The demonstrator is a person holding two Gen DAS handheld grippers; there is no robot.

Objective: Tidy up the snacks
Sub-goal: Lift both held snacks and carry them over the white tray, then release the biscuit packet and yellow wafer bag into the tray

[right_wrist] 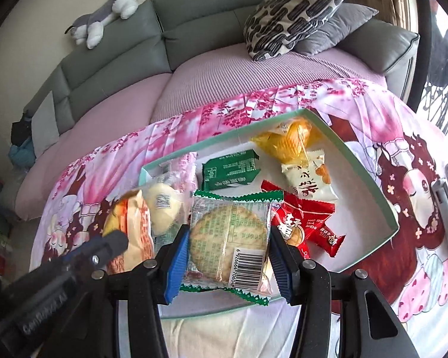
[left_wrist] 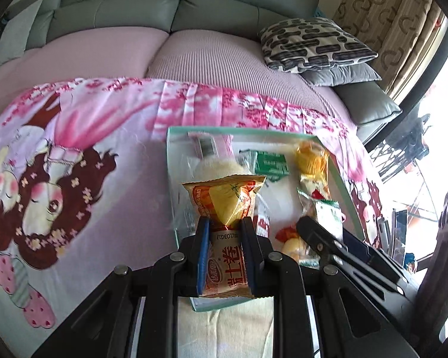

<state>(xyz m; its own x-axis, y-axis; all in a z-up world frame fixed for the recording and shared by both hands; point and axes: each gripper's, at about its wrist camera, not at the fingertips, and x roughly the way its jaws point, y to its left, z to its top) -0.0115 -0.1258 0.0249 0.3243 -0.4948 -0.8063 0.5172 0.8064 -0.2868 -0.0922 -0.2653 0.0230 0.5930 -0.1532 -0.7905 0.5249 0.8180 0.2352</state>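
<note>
We see the left gripper [left_wrist: 225, 223] clamped on an orange snack pack [left_wrist: 228, 205] and the right gripper [right_wrist: 228, 243] clamped on a green-edged cracker pack [right_wrist: 228, 235], both over the mint box [right_wrist: 370, 191], prob. not touching it.

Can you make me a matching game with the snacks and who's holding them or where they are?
Things:
1. orange roll packet
2. round rice cracker packet
3. dark green packet
4. patterned pillow

Places:
A. lying in the box
B. on the sofa
C. in the left hand-held gripper
D. in the right hand-held gripper

Pairs: 1-C, 2-D, 3-A, 4-B
</note>
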